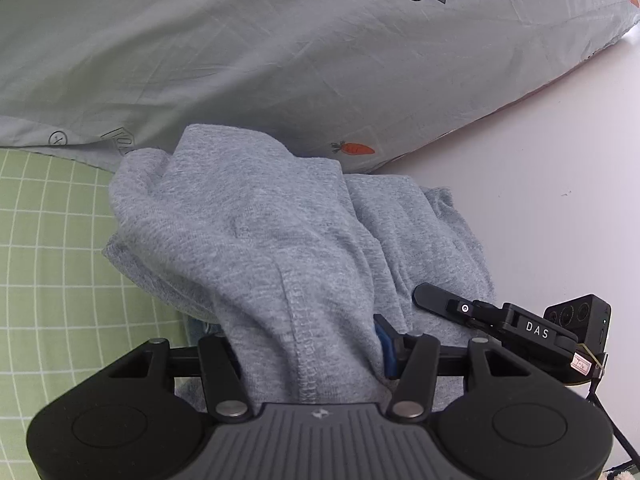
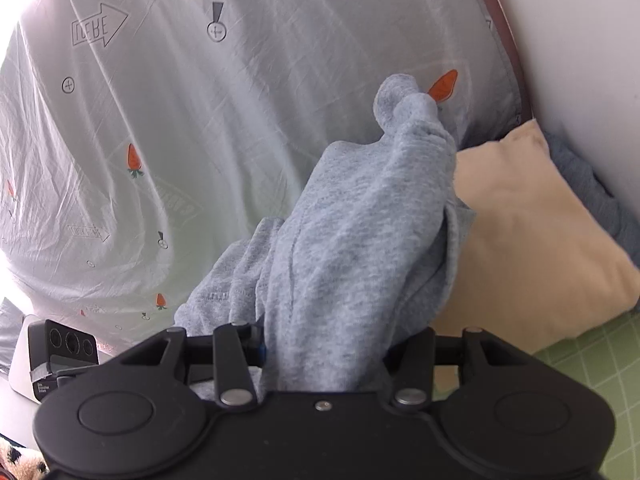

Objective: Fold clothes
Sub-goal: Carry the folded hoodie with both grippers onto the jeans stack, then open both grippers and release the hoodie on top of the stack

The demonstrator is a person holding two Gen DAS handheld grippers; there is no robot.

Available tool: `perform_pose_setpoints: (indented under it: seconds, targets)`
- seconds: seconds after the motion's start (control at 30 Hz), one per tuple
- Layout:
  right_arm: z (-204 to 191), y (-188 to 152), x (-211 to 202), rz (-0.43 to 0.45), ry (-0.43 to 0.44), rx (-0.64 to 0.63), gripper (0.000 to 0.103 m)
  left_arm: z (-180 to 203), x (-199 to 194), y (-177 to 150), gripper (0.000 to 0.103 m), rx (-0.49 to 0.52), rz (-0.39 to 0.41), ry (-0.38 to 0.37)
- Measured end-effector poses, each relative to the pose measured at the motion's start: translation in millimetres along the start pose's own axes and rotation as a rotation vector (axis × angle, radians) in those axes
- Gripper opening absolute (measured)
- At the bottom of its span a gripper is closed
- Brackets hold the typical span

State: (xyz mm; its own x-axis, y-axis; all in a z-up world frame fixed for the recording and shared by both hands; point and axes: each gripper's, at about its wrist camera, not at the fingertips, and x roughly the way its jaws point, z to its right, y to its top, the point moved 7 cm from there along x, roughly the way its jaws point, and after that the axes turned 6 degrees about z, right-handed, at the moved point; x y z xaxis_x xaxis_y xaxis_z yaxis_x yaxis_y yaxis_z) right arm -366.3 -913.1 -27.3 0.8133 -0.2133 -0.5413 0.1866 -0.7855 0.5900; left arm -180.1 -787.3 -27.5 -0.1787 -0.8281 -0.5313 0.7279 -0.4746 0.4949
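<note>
- Bed scene: green grid-checked sheet (image 1: 48,240) under everything, pale duvet with carrot and arrow prints (image 1: 280,48) bunched behind it, white wall (image 1: 540,180) to the right in the left wrist view.
- Landmark = the grey knit garment (image 1: 256,232). Both views show it hanging in front of the duvet rather than laid flat.
- Left of garment, left wrist view: only green sheet. Nothing folded there.
- Left gripper (image 1: 308,356): jaws clamped on a hemmed edge of the garment; stitched seam runs straight down between them, blue pad showing at the right side of the bunch.
- Right of garment, same view: the other tool's black finger, marked DAS, lies against the cloth's right fold, camera block behind it.
- Right wrist view, left of garment: duvet, plus a white-and-black camera unit (image 2: 60,352) at the lower left edge.
- Right gripper (image 2: 320,356): jaws clamped on a thick bunch of the same grey garment; cloth rises from the jaws to a rolled tip near a carrot print.
- Right of garment: cream pillow (image 2: 532,240), touching or just behind the cloth, can't tell which. Dark blue-grey fabric (image 2: 588,184) behind the pillow, against the wall.
- Progress, my read: early. Garment is gripped at two points and lifted, crumpled, no clean crease visible.
- Left to do: spread it flat on the sheet, make the folds, set it down. No finished pile in view.
</note>
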Motion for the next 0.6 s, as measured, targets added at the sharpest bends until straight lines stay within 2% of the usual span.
perform_pose_setpoints:
  seconds: [0.07,0.13,0.2,0.27,0.3,0.37,0.4,0.43,0.47,0.57,0.6]
  targets:
    - [18,23,6,0.034,-0.040,-0.051,0.047,8,27,12,0.056,0.042,0.029,-0.016]
    - [37,46,12,0.066,-0.091,-0.108,0.050,3,58,18,0.060,0.095,0.047,0.032]
    - [56,55,24,0.087,-0.224,-0.205,0.056,-6,87,21,0.064,0.155,0.047,0.103]
    - [73,54,41,0.089,-0.403,-0.328,0.067,-22,99,19,0.064,0.178,0.039,0.178]
    - [78,51,49,0.089,-0.480,-0.384,0.072,-34,101,18,0.064,0.159,0.053,0.207]
    - [76,40,57,0.121,-0.553,-0.506,0.078,-51,96,18,0.066,0.129,0.083,0.225]
    - [72,35,59,0.150,-0.575,-0.565,0.079,-57,92,18,0.070,0.132,0.105,0.240]
    - [67,31,57,0.195,-0.608,-0.618,0.084,-61,86,19,0.078,0.154,0.128,0.265]
    - [63,29,54,0.242,-0.658,-0.659,0.089,-65,81,20,0.081,0.176,0.151,0.290]
    - [46,24,42,0.396,-0.808,-0.754,0.089,-70,80,23,0.083,0.224,0.175,0.294]
    - [40,21,37,0.445,-0.834,-0.777,0.089,-71,83,23,0.083,0.222,0.171,0.298]
